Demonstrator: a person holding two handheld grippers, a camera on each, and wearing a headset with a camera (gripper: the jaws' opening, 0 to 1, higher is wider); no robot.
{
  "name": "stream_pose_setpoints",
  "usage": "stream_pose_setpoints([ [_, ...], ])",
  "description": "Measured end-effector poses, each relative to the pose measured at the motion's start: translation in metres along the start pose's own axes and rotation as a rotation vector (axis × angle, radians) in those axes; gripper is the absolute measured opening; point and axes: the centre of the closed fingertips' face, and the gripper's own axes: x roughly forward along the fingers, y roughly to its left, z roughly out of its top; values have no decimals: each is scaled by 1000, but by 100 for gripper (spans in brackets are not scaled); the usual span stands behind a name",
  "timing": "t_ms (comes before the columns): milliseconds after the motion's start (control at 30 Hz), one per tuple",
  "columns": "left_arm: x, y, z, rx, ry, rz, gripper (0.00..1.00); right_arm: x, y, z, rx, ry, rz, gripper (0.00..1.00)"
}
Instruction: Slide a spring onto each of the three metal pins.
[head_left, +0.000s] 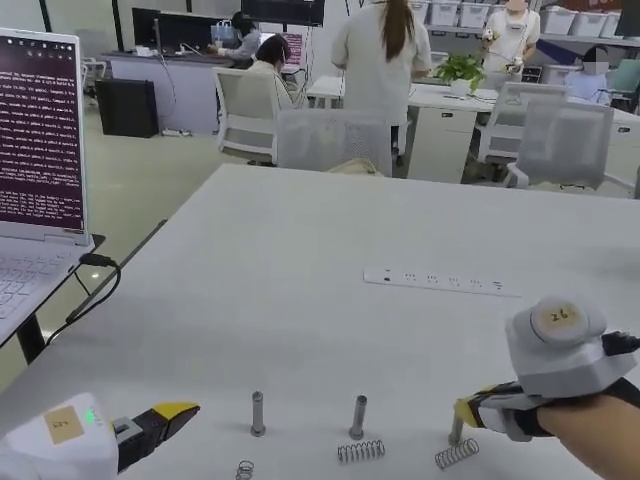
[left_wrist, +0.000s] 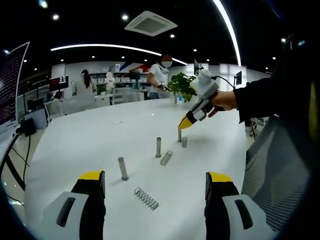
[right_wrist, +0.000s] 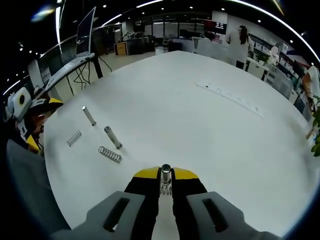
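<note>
Smooth steel pins (head_left: 358, 415), wire coil springs (head_left: 361, 451) lying loose
Left tongs (left_wrist: 155, 176) gaping wide, right tongs (right_wrist: 165, 174) pinched together over one pin.

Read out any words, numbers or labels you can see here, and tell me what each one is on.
"26": handwritten on the round label atop the right gripper.
Tan sticker on the left gripper: handwriting too blurred to read.
Laptop screen: lines of text, too small to read.
Power strip: markings too small to read.
</note>
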Motion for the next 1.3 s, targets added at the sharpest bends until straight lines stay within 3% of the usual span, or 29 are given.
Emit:
stream_pose_setpoints([
  [400,2,-1,-1,-1,2,-5,79,0,1,-2,-60,10,-10,6],
  [1300,3,-2,-4,-2,12,-11,79,-8,-4,-6,-52,-8,-8,11],
])
